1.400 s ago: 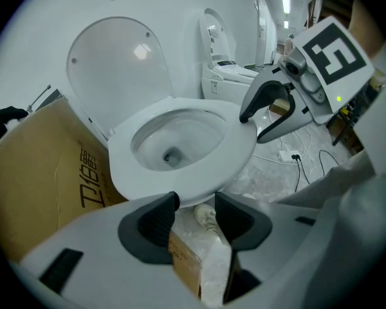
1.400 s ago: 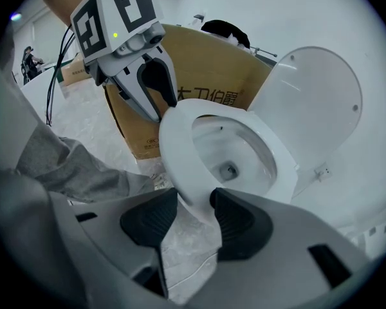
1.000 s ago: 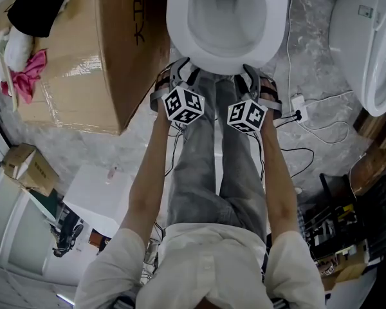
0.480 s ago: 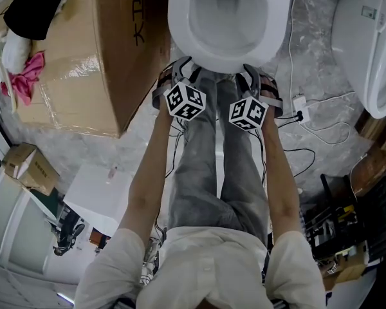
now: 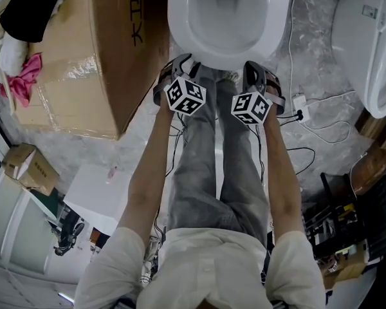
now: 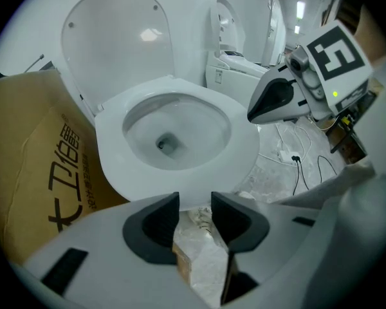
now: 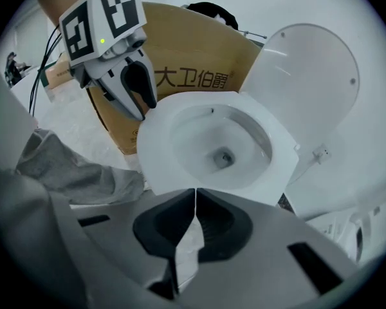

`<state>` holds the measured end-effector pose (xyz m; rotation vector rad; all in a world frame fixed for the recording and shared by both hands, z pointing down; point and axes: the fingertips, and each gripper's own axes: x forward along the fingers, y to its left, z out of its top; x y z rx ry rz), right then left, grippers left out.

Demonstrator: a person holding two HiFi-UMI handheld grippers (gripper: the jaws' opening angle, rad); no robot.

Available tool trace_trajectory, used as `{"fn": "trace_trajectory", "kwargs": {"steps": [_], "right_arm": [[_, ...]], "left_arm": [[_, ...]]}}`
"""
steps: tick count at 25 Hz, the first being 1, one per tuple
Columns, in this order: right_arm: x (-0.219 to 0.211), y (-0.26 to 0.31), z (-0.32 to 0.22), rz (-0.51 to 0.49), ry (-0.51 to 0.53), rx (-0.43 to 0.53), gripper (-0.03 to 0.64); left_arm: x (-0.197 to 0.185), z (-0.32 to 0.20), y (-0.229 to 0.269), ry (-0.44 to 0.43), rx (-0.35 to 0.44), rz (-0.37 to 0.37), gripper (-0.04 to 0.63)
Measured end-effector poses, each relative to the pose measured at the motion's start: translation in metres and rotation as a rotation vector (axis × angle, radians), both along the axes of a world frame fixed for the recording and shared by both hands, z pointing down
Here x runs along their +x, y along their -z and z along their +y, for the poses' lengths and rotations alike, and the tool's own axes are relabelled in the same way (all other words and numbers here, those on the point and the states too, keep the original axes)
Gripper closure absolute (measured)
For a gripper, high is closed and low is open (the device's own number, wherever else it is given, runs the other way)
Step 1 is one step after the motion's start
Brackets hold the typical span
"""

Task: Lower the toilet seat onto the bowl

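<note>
Two claws out front, two toilets in shot, one brown cardboard box [image 5: 83,69] at the left. Left claw [image 6: 194,206] is closing, pads apart with nothing between them; right claw [image 7: 195,201] is pressed together, empty. One white oval toilet seat [image 6: 244,150] lies flat on the near bowl [image 6: 180,118], its long axis running straight away from the person, rounded front toward the claws. One round white lid [image 6: 116,44] stands upright behind. Second white toilet [image 5: 373,44] sits off right.

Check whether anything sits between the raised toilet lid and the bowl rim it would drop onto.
Nothing visible does. The rim is bare below the upright lid; the left gripper, jaws closing on nothing, and the shut right gripper sit at its front edge.
</note>
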<state>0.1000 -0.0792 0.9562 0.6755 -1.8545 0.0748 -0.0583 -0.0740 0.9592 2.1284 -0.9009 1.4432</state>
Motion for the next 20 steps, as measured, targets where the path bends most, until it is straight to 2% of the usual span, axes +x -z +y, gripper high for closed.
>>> {"fn": "trace_trajectory", "kwargs": {"steps": [13,20], "right_arm": [[-0.002,0.002,-0.016,-0.019,-0.029,-0.011,0.604],[-0.004,0.034,-0.037,-0.098,-0.098,0.041,0.604]], "left_arm": [[0.001,-0.005,-0.002,0.012,-0.020,0.022,0.436],[0.002,-0.031,0.023,0.069,0.052,0.068,0.493]]}}
